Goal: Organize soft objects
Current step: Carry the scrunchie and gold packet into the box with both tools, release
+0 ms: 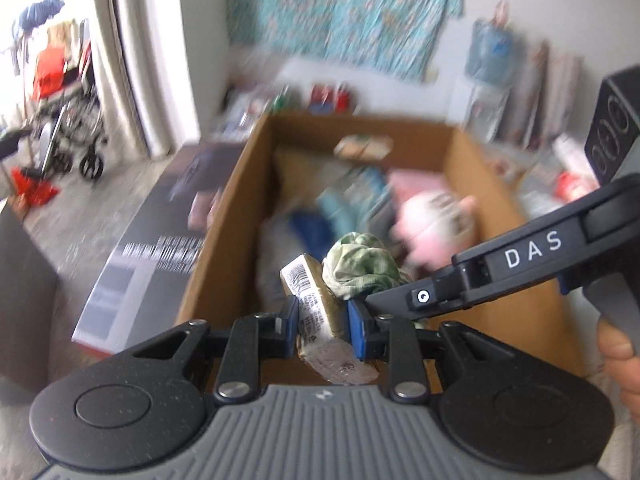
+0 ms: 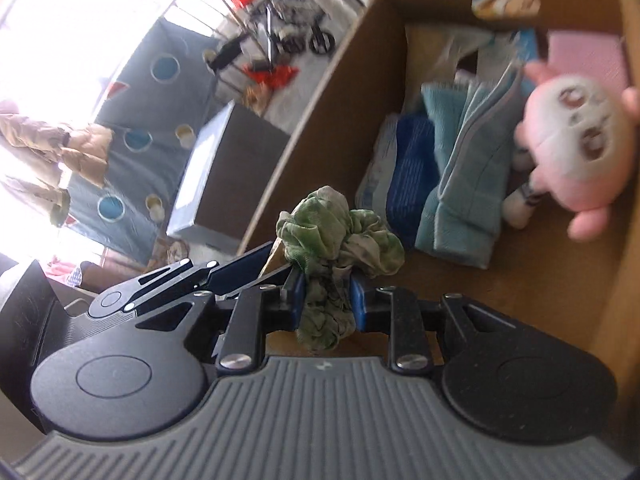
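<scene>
box (image 1: pixel 224 216) is hovered over so both loads can be dropped inside: left claw (image 1: pixel 323 322) is clamped on a wrapped packet (image 1: pixel 316 304), right claw (image 2: pixel 327 304) is pinched on green cloth (image 2: pixel 336 236).

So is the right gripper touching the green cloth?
Touching. The right wrist view shows the right gripper with both blue pads pressed into the green cloth.
</scene>
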`<action>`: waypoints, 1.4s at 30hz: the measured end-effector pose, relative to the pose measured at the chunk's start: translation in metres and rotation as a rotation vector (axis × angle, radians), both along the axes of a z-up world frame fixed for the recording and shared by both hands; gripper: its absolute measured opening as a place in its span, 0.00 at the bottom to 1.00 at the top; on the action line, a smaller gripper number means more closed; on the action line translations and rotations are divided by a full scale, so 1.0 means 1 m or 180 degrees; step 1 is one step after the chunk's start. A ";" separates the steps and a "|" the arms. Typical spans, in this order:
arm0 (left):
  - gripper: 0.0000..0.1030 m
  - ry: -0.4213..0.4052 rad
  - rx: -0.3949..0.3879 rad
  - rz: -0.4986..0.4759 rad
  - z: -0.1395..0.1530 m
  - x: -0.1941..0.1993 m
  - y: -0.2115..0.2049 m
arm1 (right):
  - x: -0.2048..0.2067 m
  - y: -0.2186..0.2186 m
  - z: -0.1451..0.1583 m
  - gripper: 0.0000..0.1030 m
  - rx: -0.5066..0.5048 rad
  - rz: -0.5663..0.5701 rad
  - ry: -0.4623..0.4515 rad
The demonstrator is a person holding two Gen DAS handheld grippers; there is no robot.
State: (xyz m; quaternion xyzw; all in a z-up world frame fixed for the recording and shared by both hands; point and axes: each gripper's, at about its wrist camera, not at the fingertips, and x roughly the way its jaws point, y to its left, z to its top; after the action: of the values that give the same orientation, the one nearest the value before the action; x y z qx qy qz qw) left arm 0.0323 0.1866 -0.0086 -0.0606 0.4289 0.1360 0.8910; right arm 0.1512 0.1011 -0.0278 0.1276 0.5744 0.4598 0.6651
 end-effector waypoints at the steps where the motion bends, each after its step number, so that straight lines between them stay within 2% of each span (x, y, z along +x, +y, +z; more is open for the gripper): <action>1: 0.27 0.0094 -0.0010 0.0011 -0.007 0.002 0.007 | 0.002 0.009 -0.010 0.23 -0.0066 0.0015 0.0088; 4: 0.27 0.0306 0.0038 -0.0020 -0.020 0.004 0.019 | 0.012 0.026 -0.031 0.24 -0.0212 0.0002 0.0317; 8: 0.27 0.0513 0.0144 -0.0109 -0.032 0.008 0.022 | 0.017 0.038 -0.052 0.27 -0.0409 -0.0003 0.0469; 13: 0.27 0.0620 0.0350 -0.0234 -0.041 0.014 0.017 | 0.016 0.046 -0.068 0.32 -0.0559 0.0014 0.0584; 18: 0.31 0.0690 0.0446 -0.0310 -0.046 0.017 0.018 | 0.016 0.049 -0.071 0.49 -0.0681 0.0026 0.0572; 21: 0.32 0.0712 0.0461 -0.0324 -0.044 0.015 0.018 | 0.015 0.044 -0.067 0.52 -0.0688 0.0004 0.0545; 24: 0.35 0.0686 0.0491 -0.0305 -0.040 0.011 0.019 | 0.015 0.032 -0.062 0.52 -0.0675 -0.0022 0.0460; 29: 0.35 0.0503 0.0610 -0.0214 -0.024 0.004 0.024 | 0.011 0.026 -0.049 0.52 -0.0621 -0.0081 0.0281; 38: 0.35 0.0366 0.0464 -0.0068 -0.013 -0.006 0.036 | 0.015 0.015 -0.037 0.51 -0.0518 -0.0186 0.0196; 42: 0.38 0.0293 0.0321 -0.0042 -0.008 -0.012 0.036 | 0.017 0.008 -0.026 0.51 -0.0432 -0.0199 0.0178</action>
State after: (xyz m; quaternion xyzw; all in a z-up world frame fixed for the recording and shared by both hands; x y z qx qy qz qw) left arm 0.0208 0.2223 -0.0163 -0.0066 0.4624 0.1542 0.8731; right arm 0.1682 0.1088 -0.0538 0.1130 0.6183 0.3950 0.6700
